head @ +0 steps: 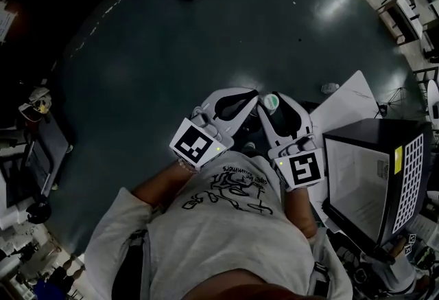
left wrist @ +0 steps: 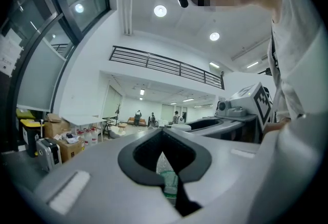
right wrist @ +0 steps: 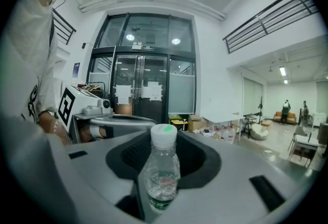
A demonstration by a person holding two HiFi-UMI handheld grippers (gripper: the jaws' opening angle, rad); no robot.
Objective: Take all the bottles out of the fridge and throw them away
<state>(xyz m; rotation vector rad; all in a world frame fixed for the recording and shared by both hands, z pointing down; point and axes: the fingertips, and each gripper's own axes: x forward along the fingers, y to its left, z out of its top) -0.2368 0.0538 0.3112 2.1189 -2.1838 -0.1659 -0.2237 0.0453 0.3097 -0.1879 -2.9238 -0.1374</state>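
step: both bottles look to be out already, so I'd call this the carry-to-the-trash part
right gripper (head: 278, 110): clamped on the capped bottle (right wrist: 162, 177), which stands upright between the jaws, with its white cap and green dot poking above them
left gripper (head: 232, 105): jaws pulled in on a second bottle (left wrist: 169, 179). Only a strip of clear plastic and green label shows in the slot, the rest is hidden under the jaws
where the bottles are: in front of the person's chest, over the dark floor (head: 171, 51), the 2 grippers just beside each other
doing it well: don't loosen either squeeze until that bottle is right over the bin opening. Thin plastic like this will probably flex and slip if you ease off. I'd drop 1 at a time so the grippers don't knock together, and let the upright 1 go first since its grip is easiest to see
fridge (head: 370, 154): I'm guessing it's the black box at the person's right. Can't see inside from here, so no idea if more bottles are left
capped bottle contents: see-through, I can't make out any liquid level
bin: there's a dark tub with a yellow top (left wrist: 29, 133) by the wall in the left gripper view, maybe the trash, contents not visible
cardboard boxes (left wrist: 57, 128): next to that tub, with loose stuff on top that's too small to name
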